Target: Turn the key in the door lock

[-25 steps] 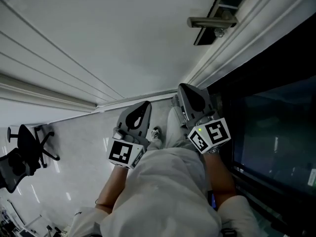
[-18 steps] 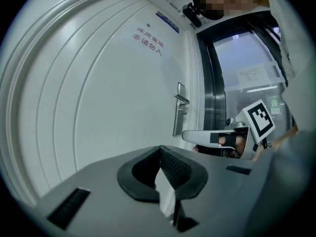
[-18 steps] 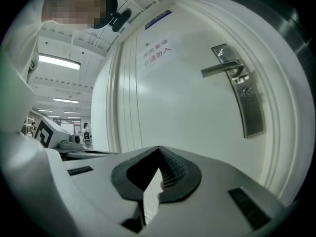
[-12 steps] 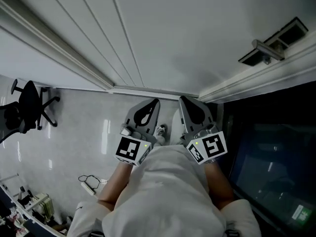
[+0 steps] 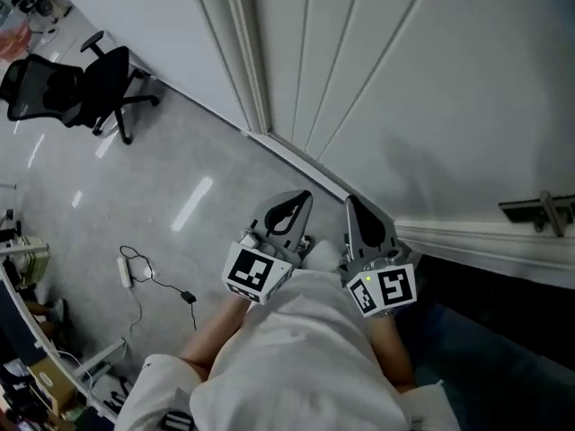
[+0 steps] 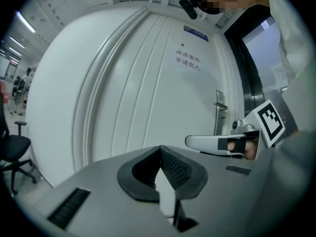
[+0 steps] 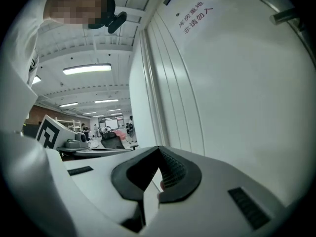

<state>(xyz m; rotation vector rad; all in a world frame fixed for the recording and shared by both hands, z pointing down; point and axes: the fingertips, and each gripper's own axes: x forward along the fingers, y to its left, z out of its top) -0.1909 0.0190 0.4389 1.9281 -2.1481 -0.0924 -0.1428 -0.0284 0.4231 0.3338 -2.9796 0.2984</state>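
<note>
since left hand-held gripper (image 5: 304, 197) and right hand-held gripper (image 5: 350, 205) are closed and empty, best face the door handle (image 5: 542, 212) before opening either.

The white door (image 5: 431, 79) is filling the upper right of the frame, blocking the way ahead — only its handle (image 5: 542, 212) is jutting out at the right edge. Bare floor (image 5: 225, 178) is lying open at left, an office chair (image 5: 90, 83) standing upper left, a cable (image 5: 151, 278) trailing lower left.
</note>
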